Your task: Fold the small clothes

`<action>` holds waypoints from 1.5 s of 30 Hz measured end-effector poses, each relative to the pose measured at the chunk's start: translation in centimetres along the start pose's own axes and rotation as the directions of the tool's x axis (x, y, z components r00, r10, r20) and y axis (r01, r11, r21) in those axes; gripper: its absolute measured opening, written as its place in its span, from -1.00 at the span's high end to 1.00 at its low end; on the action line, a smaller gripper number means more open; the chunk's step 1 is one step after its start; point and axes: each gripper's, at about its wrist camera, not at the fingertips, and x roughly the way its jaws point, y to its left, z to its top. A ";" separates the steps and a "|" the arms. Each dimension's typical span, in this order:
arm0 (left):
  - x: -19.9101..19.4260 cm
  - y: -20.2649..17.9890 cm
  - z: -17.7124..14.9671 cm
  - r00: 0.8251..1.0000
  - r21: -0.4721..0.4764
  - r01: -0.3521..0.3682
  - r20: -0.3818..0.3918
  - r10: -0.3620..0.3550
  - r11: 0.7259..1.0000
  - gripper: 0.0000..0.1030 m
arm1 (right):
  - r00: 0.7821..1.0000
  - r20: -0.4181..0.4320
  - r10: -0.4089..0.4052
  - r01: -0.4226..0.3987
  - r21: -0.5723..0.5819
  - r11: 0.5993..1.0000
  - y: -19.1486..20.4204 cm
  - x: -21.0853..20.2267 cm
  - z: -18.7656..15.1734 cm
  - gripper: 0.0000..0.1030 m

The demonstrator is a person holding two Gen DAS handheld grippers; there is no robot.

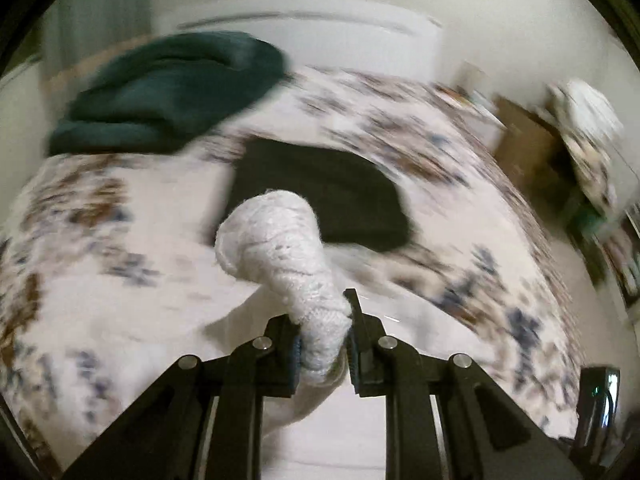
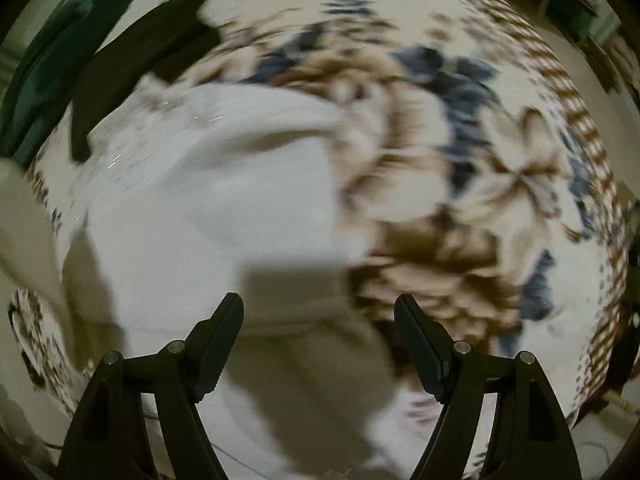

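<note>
My left gripper [image 1: 322, 322] is shut on a bunched end of a white knit garment [image 1: 276, 240], which stands up from between the fingers above the floral bedspread [image 1: 100, 240]. In the right wrist view the white garment [image 2: 208, 200] lies spread on the bedspread [image 2: 480, 200], blurred by motion. My right gripper [image 2: 320, 316] is open and empty just above the garment's near edge. A folded black garment [image 1: 320, 188] lies beyond the white one; it also shows in the right wrist view [image 2: 136, 64].
A dark green folded cloth [image 1: 168, 92] lies at the far left of the bed, also in the right wrist view [image 2: 52, 60]. A brown box [image 1: 524, 148] and clutter stand off the bed's right side. A white headboard or wall [image 1: 320, 36] lies behind.
</note>
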 end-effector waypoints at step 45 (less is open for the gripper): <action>5.7 15.5 -10.0 0.872 0.044 -0.396 -0.294 0.391 0.917 -0.80 | 0.987 -0.159 0.003 -0.016 -0.080 0.997 -0.7 2.2 0.8 0.12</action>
